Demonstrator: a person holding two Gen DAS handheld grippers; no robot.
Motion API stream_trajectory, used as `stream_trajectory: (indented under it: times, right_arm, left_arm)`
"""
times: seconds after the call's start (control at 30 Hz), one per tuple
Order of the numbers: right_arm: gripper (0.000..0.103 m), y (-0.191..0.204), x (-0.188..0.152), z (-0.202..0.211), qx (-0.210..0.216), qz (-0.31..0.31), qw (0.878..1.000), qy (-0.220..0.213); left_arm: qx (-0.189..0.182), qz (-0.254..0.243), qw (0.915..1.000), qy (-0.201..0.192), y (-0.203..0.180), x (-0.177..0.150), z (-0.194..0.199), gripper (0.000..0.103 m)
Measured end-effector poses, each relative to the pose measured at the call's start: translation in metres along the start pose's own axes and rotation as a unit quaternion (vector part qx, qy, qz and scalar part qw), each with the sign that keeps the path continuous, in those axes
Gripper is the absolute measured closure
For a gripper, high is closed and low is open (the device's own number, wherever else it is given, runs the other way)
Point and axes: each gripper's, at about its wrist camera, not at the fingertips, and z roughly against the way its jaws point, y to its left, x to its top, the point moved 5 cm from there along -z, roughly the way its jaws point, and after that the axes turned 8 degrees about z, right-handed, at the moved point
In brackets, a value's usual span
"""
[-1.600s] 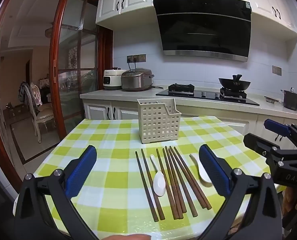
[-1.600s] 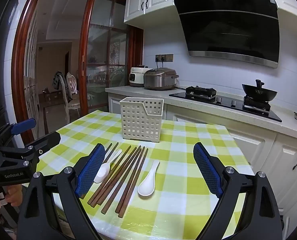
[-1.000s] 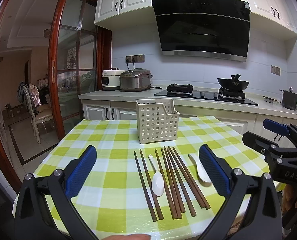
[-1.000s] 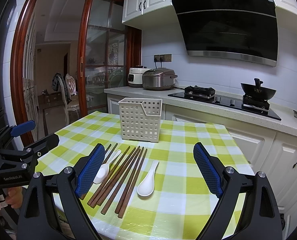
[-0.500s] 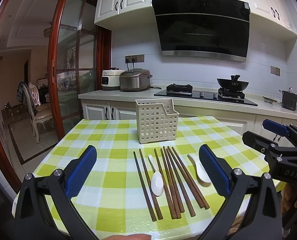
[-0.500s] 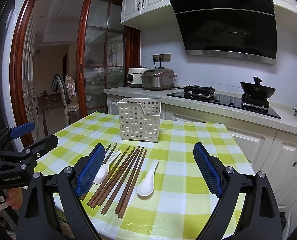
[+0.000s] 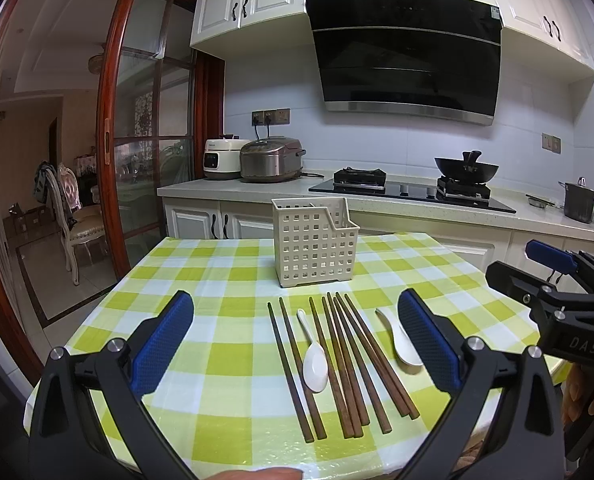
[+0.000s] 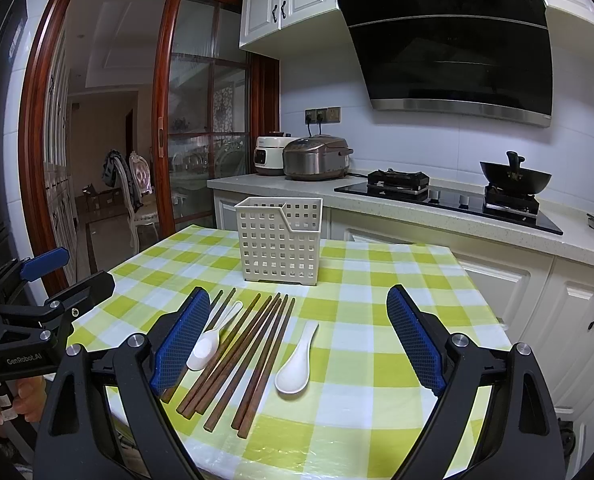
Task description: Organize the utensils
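Several dark brown chopsticks (image 7: 349,364) (image 8: 253,356) lie side by side on a green-and-white checked table (image 7: 217,344) (image 8: 377,344). Two white spoons rest among them, one in the middle (image 7: 314,362) (image 8: 205,344) and one at the right end (image 7: 402,342) (image 8: 295,368). Behind them stands a cream perforated utensil basket (image 7: 315,242) (image 8: 280,246), upright and showing nothing inside. My left gripper (image 7: 297,344) hovers open in front of the row. My right gripper (image 8: 297,344) is open too, near the right-end spoon. Neither holds anything.
A kitchen counter (image 7: 377,200) runs behind the table with two rice cookers (image 7: 271,160), a gas hob and a wok (image 7: 467,168). A wood-framed glass sliding door (image 7: 153,140) stands to the left. A person's hand (image 8: 1,404) holds the left gripper's handle.
Both views have shifted only slightly; the utensils and basket lie where they were. Both grippers have stayed open.
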Motion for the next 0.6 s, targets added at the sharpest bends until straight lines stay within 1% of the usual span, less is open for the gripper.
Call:
stream_trajectory:
  times: [0.6]
  right_arm:
    - [0.018, 0.0004, -0.0003, -0.0005, 0.001, -0.003, 1.000, 0.001]
  left_arm:
    - [0.000, 0.002, 1.0000, 0.002, 0.0016, -0.0001, 0.0015, 0.004]
